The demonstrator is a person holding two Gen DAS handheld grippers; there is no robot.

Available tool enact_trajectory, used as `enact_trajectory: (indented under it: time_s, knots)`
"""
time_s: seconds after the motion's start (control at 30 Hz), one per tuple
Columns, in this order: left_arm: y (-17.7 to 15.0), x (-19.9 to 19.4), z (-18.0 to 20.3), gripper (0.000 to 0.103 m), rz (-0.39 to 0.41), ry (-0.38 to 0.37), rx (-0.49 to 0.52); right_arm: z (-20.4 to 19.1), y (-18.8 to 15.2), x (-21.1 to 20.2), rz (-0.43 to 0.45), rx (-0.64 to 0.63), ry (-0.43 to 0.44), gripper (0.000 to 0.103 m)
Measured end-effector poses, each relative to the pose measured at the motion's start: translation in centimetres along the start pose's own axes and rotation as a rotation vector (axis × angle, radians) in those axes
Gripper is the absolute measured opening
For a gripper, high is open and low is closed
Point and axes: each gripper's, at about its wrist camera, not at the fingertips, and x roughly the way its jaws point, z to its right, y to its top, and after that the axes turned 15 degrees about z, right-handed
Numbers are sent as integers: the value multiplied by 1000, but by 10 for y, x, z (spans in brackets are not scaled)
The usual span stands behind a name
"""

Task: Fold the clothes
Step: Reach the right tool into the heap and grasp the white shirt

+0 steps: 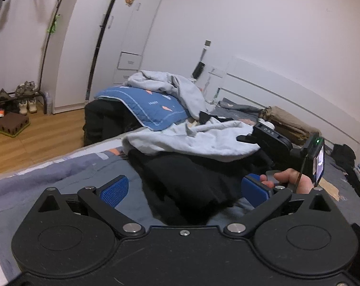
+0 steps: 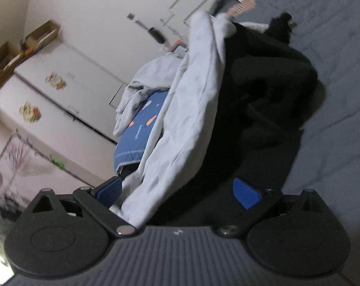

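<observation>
A black garment (image 1: 187, 186) lies crumpled on the grey-blue bed (image 1: 37, 186), and a light grey garment (image 1: 191, 138) is draped over its far side. My left gripper (image 1: 184, 190) is open, low over the bed, with the black garment's near end between its blue pads. A hand (image 1: 291, 178) holds my right gripper (image 1: 245, 138) at the grey garment's right edge. In the tilted right wrist view, the right gripper (image 2: 177, 191) is open. The grey garment's (image 2: 180, 119) edge and the black garment (image 2: 263, 83) lie between its spread fingers.
A blue quilted cover (image 1: 144, 104) and more grey cloth are heaped at the bed's far corner. Folded tan fabric (image 1: 289, 121) and dark clothes (image 1: 344, 155) lie near the white headboard (image 1: 275, 83). A shoe rack (image 1: 13, 97) stands on the wooden floor, left of white wardrobes (image 1: 132, 35).
</observation>
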Motion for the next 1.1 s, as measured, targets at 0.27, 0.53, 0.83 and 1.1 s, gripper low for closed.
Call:
enact_trajectory:
  time_s: [0.27,0.53,0.83,1.1]
  knots:
    - [8,6,-36,102,-26,72,-174,-2,-4,42,-8,26,-55,100]
    - [9,5,-40,102,-26,69,-164,-6,-10,51,2,-4,-96,9]
    - [11,4,-35,102,-19,56,-128,-30,7,-4,54,-23,75,5]
    - [13,2,-30,103,-13,25,-126,-45,34,-80,75,-35,171,4]
